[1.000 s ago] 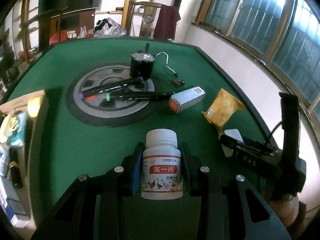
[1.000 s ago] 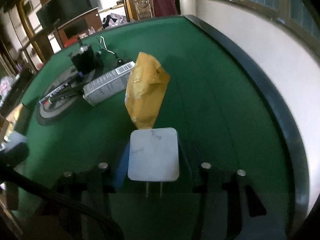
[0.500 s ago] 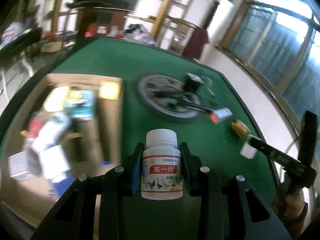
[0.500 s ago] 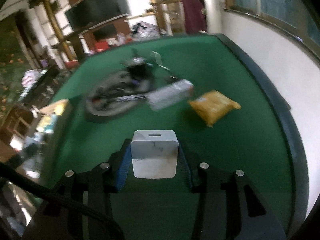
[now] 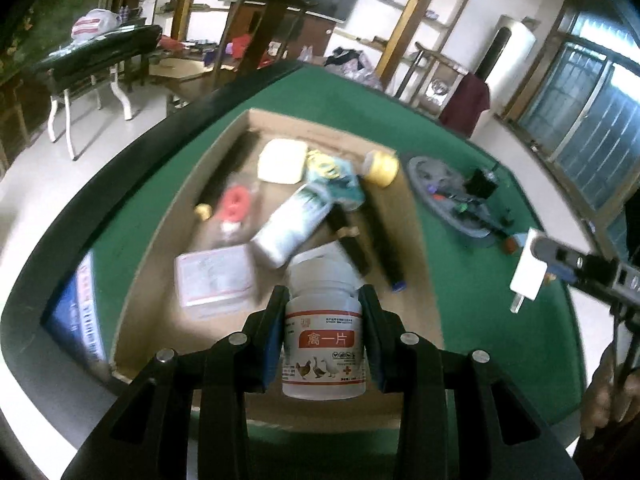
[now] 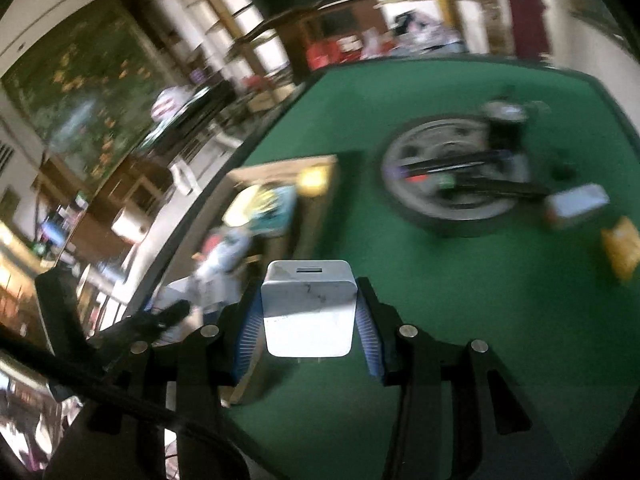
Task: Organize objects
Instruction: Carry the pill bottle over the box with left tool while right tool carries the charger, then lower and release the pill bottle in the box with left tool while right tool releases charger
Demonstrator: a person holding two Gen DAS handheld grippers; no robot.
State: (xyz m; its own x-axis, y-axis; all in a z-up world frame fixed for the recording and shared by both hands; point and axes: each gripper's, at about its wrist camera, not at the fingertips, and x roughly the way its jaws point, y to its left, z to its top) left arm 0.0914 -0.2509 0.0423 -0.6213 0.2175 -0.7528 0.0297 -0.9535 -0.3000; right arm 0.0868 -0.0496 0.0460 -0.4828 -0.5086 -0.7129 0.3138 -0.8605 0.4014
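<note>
My left gripper (image 5: pixel 323 334) is shut on a white pill bottle (image 5: pixel 323 336) with a red label and holds it above the near end of an open cardboard box (image 5: pixel 180 204) that lies on the green table. My right gripper (image 6: pixel 308 322) is shut on a white plug-in charger (image 6: pixel 308 308), held in the air over the table to the right of the box (image 6: pixel 320 160). The charger (image 5: pixel 528 270) and the right gripper also show at the right of the left wrist view.
The box holds several items: a white tube (image 5: pixel 292 226), a clear case (image 5: pixel 216 276), a yellow pad (image 5: pixel 282 160), a yellow roll (image 5: pixel 380 166). On the table lie a grey wheel (image 6: pixel 452 176) with a black motor and tools, a small carton (image 6: pixel 578 202) and a yellow packet (image 6: pixel 622 246).
Both grippers have swung left from the right side of the table, each carrying its object. The left one now hangs over the box; the right one has lifted the charger off the table.
</note>
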